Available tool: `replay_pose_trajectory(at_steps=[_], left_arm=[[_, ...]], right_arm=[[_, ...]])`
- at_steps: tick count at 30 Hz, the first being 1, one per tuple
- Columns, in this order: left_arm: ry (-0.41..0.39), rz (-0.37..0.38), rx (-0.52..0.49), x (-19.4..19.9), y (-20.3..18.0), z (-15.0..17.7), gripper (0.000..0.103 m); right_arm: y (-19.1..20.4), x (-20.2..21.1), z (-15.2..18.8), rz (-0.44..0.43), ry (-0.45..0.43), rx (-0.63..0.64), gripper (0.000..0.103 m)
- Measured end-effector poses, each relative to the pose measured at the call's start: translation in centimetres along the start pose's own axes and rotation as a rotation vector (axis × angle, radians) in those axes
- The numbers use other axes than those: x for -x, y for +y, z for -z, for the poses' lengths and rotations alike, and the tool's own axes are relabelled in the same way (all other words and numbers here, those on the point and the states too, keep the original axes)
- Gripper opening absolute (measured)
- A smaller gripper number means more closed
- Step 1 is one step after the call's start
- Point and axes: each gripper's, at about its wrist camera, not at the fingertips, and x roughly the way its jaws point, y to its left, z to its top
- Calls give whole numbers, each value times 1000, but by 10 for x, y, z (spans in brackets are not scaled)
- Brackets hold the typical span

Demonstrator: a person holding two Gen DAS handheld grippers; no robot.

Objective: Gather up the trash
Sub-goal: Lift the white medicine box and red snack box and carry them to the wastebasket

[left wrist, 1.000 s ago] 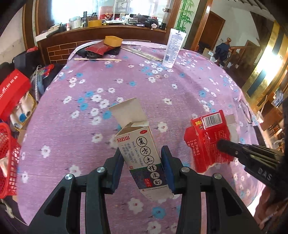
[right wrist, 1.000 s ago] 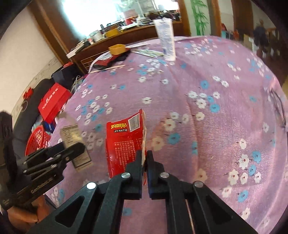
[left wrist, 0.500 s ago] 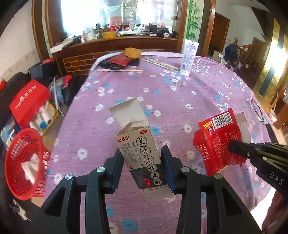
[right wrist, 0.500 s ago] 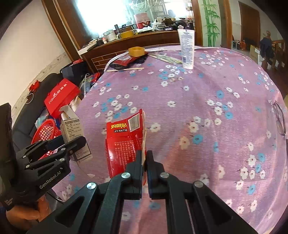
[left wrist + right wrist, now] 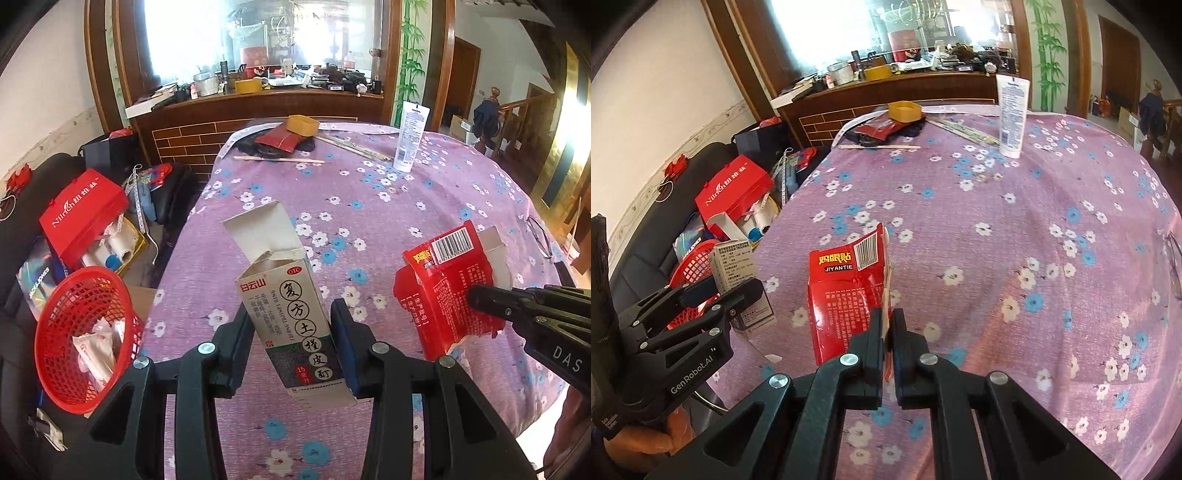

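Note:
My left gripper (image 5: pixel 293 332) is shut on a white medicine box (image 5: pixel 291 306) with its top flap open, held upright above the purple flowered tablecloth (image 5: pixel 388 206). The same box (image 5: pixel 735 273) and left gripper (image 5: pixel 720 291) show at the left of the right wrist view. My right gripper (image 5: pixel 890 321) is shut on the edge of a flattened red box (image 5: pixel 846 291) with a barcode. That red box (image 5: pixel 447 288) appears at the right of the left wrist view, pinched by the right gripper (image 5: pixel 476 295). A red mesh basket (image 5: pixel 79 328) with white scraps sits below the table's left edge.
At the table's far end stand a white tube (image 5: pixel 410 136), a yellow dish (image 5: pixel 303 125), a dark red pouch (image 5: pixel 280 140) and chopsticks (image 5: pixel 279 159). Eyeglasses (image 5: pixel 539 240) lie at the right edge. A red gift box (image 5: pixel 83 214) and clutter sit on the floor left.
Both grippers have pulled back and up from the table with their boxes still held. The red basket has come fully into the left wrist view.

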Motion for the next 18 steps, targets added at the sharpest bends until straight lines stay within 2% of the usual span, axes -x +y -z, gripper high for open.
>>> replay_pose_trajectory(at_steps=[18], left_arm=[[-28,-36,54,12,32,2,40]], right_arm=[[30,-8,-11,-21,2,67,5]])
